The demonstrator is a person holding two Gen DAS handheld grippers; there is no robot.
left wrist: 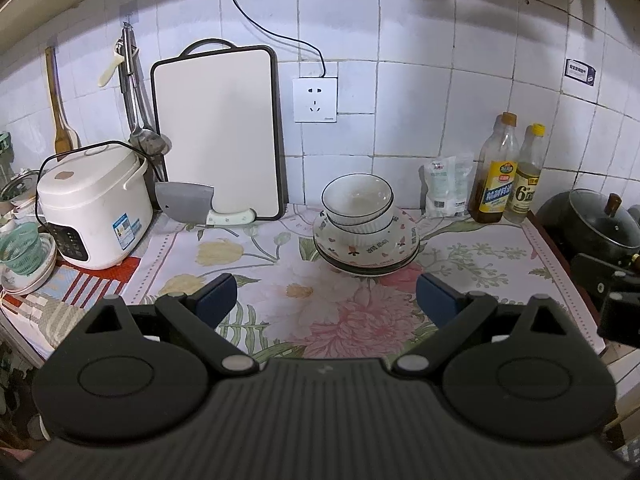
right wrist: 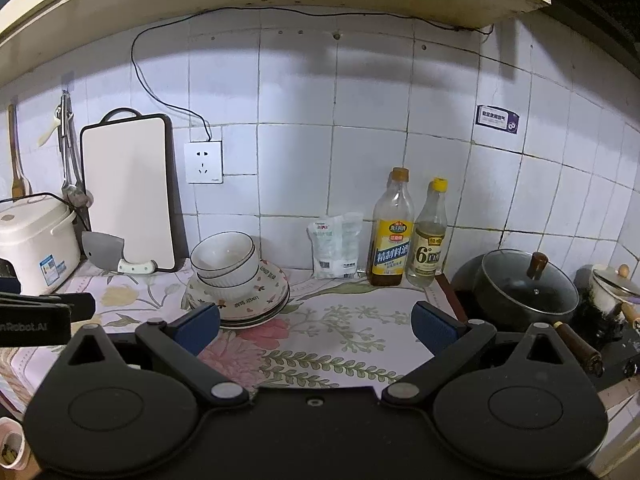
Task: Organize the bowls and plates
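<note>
Both grippers are just hanging above the counter with nothing in them. The left gripper has its blue pads spread wide apart, and the right gripper is the same — fingers wide, empty gap between them.

The dishes are all in one pile on the floral cloth. Using the wall socket as the marker: the pile sits below it and a little to its right, near the tiled wall. At the bottom are the plates, several stacked, the top one cream with small hearts and lettering round the rim. Two white bowls with dark rims are nested on top of the plates, tilted a bit rather than sitting flat.

Left of the socket a white cutting board leans upright on the wall, with a cleaver propped against its foot. Further left from there is a white rice cooker. Right of the socket, past the pile, stand two bottles with yellow caps, a small white packet just beside them, and a dark lidded pot beyond.
</note>
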